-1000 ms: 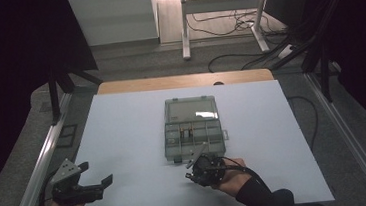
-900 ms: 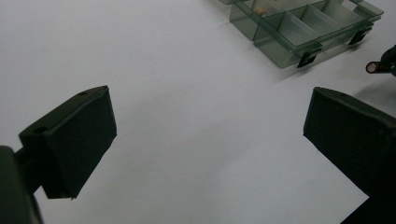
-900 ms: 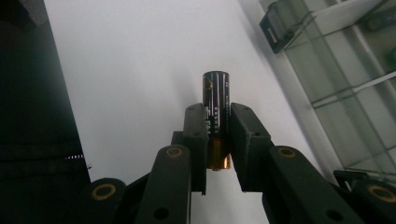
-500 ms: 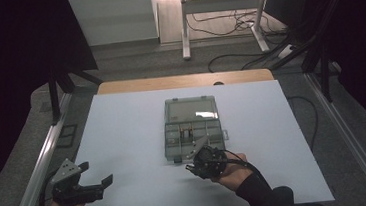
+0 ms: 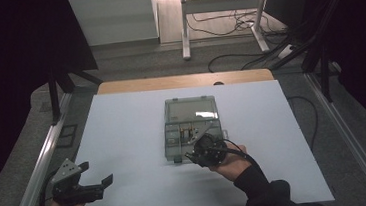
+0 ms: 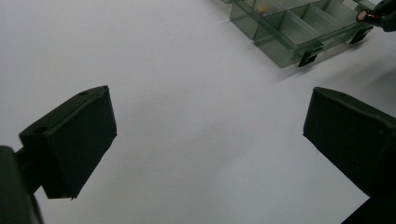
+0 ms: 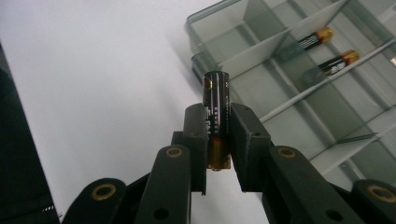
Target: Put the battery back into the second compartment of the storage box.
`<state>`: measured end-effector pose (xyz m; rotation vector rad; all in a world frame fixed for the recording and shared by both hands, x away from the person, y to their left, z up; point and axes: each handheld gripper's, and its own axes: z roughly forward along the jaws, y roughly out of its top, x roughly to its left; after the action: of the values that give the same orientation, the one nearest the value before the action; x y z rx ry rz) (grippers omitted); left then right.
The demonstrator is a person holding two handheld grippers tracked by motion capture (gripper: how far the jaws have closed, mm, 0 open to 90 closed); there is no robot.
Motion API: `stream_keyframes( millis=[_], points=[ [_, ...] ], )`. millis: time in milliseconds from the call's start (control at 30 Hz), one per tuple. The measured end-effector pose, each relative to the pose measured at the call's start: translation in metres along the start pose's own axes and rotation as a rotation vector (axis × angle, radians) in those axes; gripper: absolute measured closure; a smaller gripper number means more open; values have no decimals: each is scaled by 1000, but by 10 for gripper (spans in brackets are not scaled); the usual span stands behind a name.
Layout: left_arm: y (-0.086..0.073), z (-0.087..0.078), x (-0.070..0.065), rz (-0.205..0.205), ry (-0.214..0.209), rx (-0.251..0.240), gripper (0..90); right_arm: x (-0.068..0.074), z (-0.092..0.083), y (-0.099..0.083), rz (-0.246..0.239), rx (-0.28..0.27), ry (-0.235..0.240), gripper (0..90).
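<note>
Batteries: three counted — one battery (image 7: 215, 122) gripped, two spare batteries (image 7: 322, 49) lying in the box.
Box: one clear divided box (image 5: 191, 127), lid open, at the middle of the desk (image 5: 124, 138).
Hand-held grippers: two, one in each of the person's hands.
Held battery, look: a black cylinder with a copper-coloured band at its lower end and small pale lettering along its side; it stands upright between the pads, its dark top end rising clear above them.
Held battery, place: over the box's near edge, toward 5 o'clock from the box's centre in the high view.
Right hand-held gripper (image 7: 217, 140): closed tight on the battery, a pad pressing each side of it.
Left hand-held gripper (image 5: 85, 179): jaws wide apart, nothing between them, over bare desk toward 8 o'clock from the box and well apart from it.
Spare batteries, place: in neighbouring compartments, side by side, copper-coloured ends pointing the same way.
</note>
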<state>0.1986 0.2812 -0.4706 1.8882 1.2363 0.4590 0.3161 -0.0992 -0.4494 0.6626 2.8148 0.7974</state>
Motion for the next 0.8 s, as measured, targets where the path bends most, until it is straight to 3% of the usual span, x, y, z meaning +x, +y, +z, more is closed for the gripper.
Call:
stream_keyframes(
  millis=[800],
  points=[
    [0, 0, 0, 0, -5, -3, 35, -34, 8, 28, 83, -46, -69, 765]
  ],
)
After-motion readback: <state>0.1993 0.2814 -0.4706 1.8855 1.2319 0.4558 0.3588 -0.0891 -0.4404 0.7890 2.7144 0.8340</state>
